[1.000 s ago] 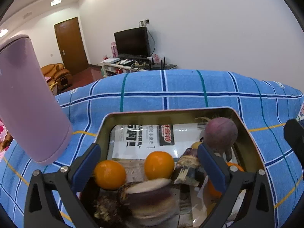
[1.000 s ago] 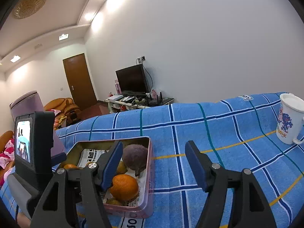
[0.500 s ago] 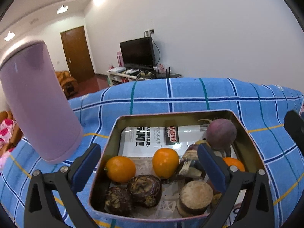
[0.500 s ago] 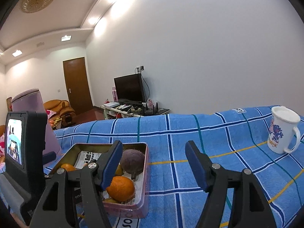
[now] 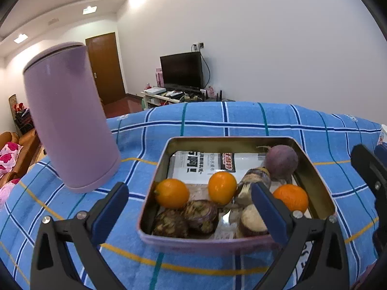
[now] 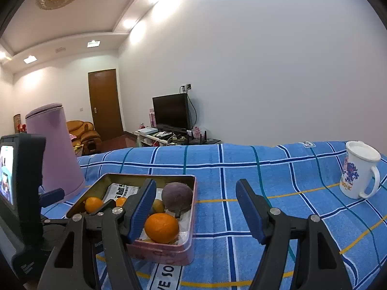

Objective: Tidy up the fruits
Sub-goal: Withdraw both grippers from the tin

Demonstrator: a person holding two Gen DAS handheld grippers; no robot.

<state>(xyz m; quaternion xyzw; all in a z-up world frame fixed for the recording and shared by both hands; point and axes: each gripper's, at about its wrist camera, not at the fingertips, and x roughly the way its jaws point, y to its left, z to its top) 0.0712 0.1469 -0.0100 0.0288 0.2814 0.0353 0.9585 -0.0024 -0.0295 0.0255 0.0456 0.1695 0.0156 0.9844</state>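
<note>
A pink metal tin (image 5: 232,142) (image 6: 186,220) lined with newspaper sits on the blue checked cloth. It holds three oranges (image 5: 172,193) (image 5: 222,187) (image 5: 291,197), a round purple fruit (image 5: 281,162) (image 6: 177,196), and several brown-purple root pieces (image 5: 199,213). My left gripper (image 5: 191,207) is open and empty, just in front of the tin's near edge. My right gripper (image 6: 197,210) is open and empty, to the right of the tin, with its left finger over the tin's near right corner.
A tall lilac canister (image 5: 69,118) (image 6: 54,149) stands left of the tin. A white printed mug (image 6: 358,169) stands at the far right. The blue cloth (image 6: 266,169) stretches between tin and mug. A TV and a door are in the room behind.
My left gripper has pulled back and up from inside the tin, so the whole tin now shows. My right gripper has drawn back slightly.
</note>
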